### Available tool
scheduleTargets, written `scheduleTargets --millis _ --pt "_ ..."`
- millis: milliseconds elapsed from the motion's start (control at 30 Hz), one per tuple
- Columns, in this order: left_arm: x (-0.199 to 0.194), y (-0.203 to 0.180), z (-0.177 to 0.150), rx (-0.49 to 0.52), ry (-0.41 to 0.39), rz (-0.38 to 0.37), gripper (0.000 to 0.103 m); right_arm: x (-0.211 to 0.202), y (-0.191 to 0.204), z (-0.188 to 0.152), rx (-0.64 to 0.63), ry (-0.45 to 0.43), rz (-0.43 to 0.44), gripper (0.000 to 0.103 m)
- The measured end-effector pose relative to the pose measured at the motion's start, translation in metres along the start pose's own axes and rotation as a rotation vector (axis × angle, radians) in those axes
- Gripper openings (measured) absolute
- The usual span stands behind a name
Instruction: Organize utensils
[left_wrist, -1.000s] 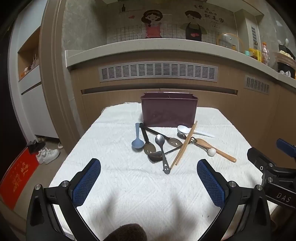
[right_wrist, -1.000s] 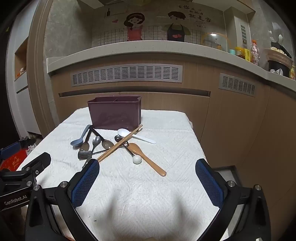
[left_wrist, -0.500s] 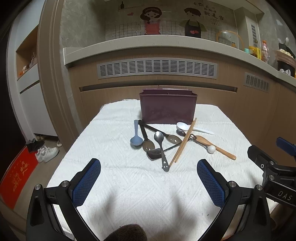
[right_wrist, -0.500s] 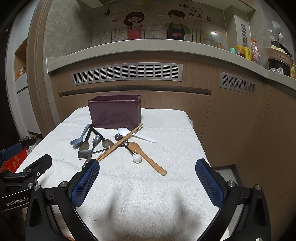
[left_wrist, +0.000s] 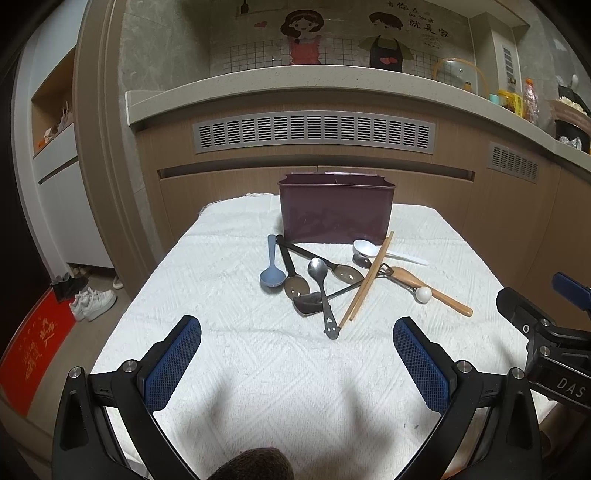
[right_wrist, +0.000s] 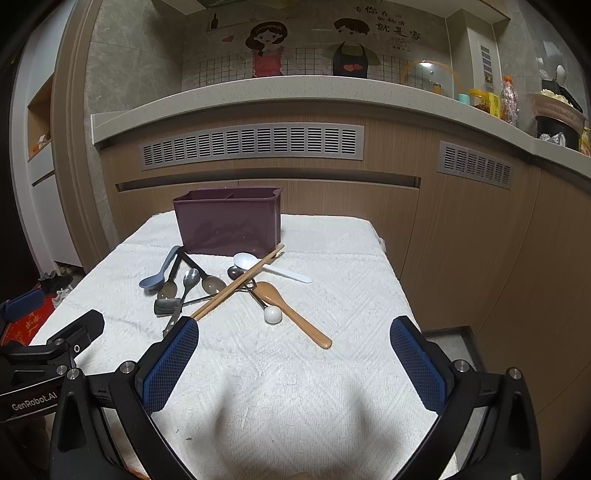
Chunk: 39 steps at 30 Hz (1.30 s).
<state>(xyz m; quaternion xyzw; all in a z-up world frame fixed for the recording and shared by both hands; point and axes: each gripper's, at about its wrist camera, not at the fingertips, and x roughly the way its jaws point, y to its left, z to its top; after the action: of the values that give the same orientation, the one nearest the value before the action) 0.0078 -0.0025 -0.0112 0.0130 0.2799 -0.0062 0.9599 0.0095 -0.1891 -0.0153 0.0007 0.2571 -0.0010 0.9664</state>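
Left wrist view: left tongs (left_wrist: 297, 363) wide apart, holding nothing, low in frame over the white cloth (left_wrist: 229, 332) on the counter. Utensil pile sits mid-frame: blue spoon (left_wrist: 271, 267), metal spoon (left_wrist: 322, 291), chopsticks (left_wrist: 367, 280) lying across the heap, white spoon (left_wrist: 373, 249), wooden spoon (left_wrist: 430, 290). Purple bin (left_wrist: 334, 214) stands just behind the pile (upper centre).

Right wrist view: right tongs (right_wrist: 293, 363) also spread apart, empty, at bottom of frame. Pile is left of centre, chopsticks (right_wrist: 238, 282) crossing it, wooden spoon (right_wrist: 293, 308) nearest the middle, purple bin (right_wrist: 227, 221) behind. Left tongs' body shows at lower left edge.
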Motion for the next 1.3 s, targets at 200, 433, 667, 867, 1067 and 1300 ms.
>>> scheduleTargets --millis 200,433,667,867,1067,1300 --pt "-0.0002 0.0009 0.0002 0.002 0.001 -0.002 0.103 -0.0004 -0.0005 0.0009 0.001 0.001 0.0 0.103" --pt "-0.0003 0.001 0.0003 0.002 0.001 -0.002 0.103 -0.0001 -0.0006 0.0007 0.002 0.002 0.0 0.103" --pt "-0.0005 0.0013 -0.0002 0.002 0.002 -0.002 0.103 0.0 -0.0006 0.0009 0.002 0.004 0.002 0.103" --pt "-0.0009 0.0019 -0.0006 0.001 0.002 -0.001 0.103 0.001 -0.001 0.0006 0.006 0.008 0.004 0.103" --pt "-0.0011 0.0022 -0.0005 0.001 0.003 -0.002 0.103 0.0013 -0.0012 0.0004 0.006 0.009 0.004 0.103" --pt "-0.0016 0.0033 -0.0017 -0.001 0.004 0.0 0.103 0.0016 -0.0013 0.0001 0.007 0.01 0.005 0.103"
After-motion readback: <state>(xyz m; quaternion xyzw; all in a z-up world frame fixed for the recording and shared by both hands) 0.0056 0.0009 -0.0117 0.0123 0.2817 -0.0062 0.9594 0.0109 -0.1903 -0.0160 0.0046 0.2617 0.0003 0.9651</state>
